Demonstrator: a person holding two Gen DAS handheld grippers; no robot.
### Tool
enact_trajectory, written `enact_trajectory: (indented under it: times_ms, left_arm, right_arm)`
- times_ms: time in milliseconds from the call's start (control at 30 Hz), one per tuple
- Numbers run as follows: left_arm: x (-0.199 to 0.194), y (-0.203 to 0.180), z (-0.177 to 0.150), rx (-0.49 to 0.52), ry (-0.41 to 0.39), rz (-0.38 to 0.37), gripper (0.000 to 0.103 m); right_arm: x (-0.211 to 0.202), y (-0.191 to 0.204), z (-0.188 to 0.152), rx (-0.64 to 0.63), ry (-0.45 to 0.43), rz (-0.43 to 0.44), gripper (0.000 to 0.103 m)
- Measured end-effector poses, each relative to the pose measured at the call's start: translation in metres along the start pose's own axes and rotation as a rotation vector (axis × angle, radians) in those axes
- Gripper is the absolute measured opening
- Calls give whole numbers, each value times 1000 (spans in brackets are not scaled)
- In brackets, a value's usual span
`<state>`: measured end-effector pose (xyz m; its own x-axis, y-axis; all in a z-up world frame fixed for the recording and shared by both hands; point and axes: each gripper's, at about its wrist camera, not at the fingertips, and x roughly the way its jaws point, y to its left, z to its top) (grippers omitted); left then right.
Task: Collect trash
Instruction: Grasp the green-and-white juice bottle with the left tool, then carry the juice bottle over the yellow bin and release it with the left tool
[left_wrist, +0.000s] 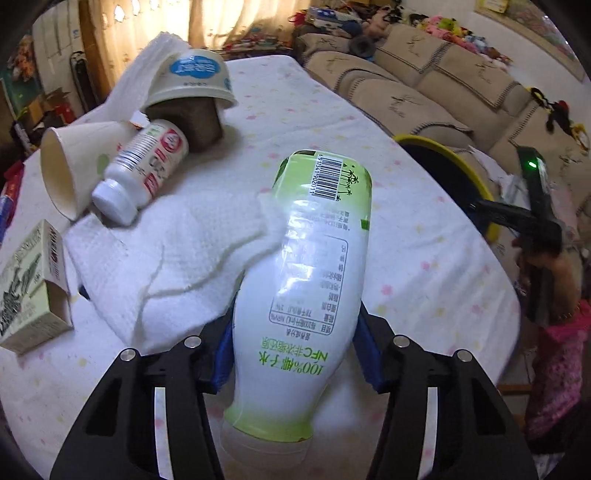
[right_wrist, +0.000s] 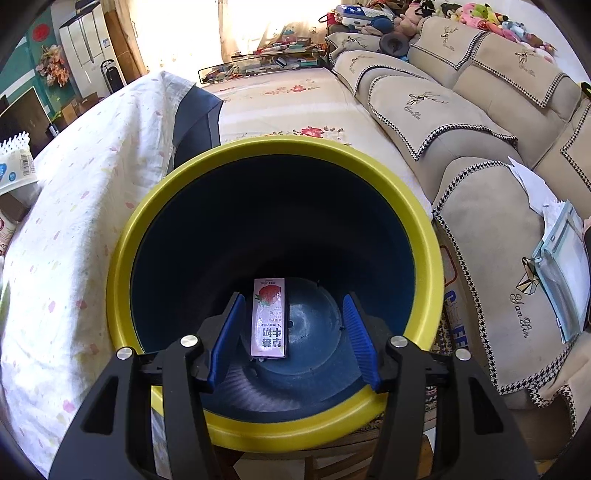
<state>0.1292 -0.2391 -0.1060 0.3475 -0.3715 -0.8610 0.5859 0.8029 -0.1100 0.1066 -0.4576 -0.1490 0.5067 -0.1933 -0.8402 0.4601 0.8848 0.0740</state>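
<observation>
The left hand-held gripper (left_wrist: 293, 354) is clenched around the waist of a white and green coconut-water bottle (left_wrist: 314, 266), cap end toward the camera, base pointing to the far side; the blue pads (left_wrist: 223, 354) press both flanks, probably because the narrow waist gives the firmest hold. The bottle looks lifted clear of the bench (left_wrist: 424, 266), above a crumpled white paper towel (left_wrist: 177, 251). More trash waits at the far left: a small white bottle (left_wrist: 142, 173), a paper cup (left_wrist: 70, 166), an upturned paper bowl (left_wrist: 192, 79), and an open carton (left_wrist: 29, 288) at the near left. The right hand-held gripper (right_wrist: 293, 336) hangs released and empty over the yellow-rimmed bin (right_wrist: 122, 240), which sits just beside the bench's right edge, handy for dropping; a pink strawberry-milk carton (right_wrist: 269, 317) already lies on its floor
</observation>
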Motion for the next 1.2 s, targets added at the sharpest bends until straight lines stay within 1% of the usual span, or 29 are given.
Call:
enact_trajectory:
  times_ms: [33,100,200,333,467,667,833,933,1067,1200]
  left_arm:
    - [-5,-4,-5,6,5,-38,54]
    - [-14,-8,-13,13,5,-84,54]
    - [-29,-20,-14,38,-13,-91,54]
    - [-39,-40,4,81,-44,-115,53]
    - [-33,-65,28,122,-50,-164,53]
    - [-7,-104,88,167,-65,-245,53]
    - [19,-142,141,217,-86,-274,53]
    - [44,-169,170,248,-68,-282,53]
    - [83,-202,194,282,-28,-287,53]
    - [121,-226,206,289,19,-271,53]
  right_arm:
    - [-2,-1,0,2,-4,2,53]
    - [-7,-2,-1,6,-16,8,53]
    - [-21,-4,0,10,-48,12,53]
    - [-44,-12,-1,18,-103,7,53]
    - [-65,-21,-3,29,-147,5,53]
    - [-86,-42,-8,59,-182,-2,53]
    - [-93,-63,-13,97,-199,-12,53]
    - [-93,-73,-16,117,-196,-18,53]
    - [-89,-84,-21,139,-181,-27,53]
    - [-84,-90,-25,157,-170,-28,53]
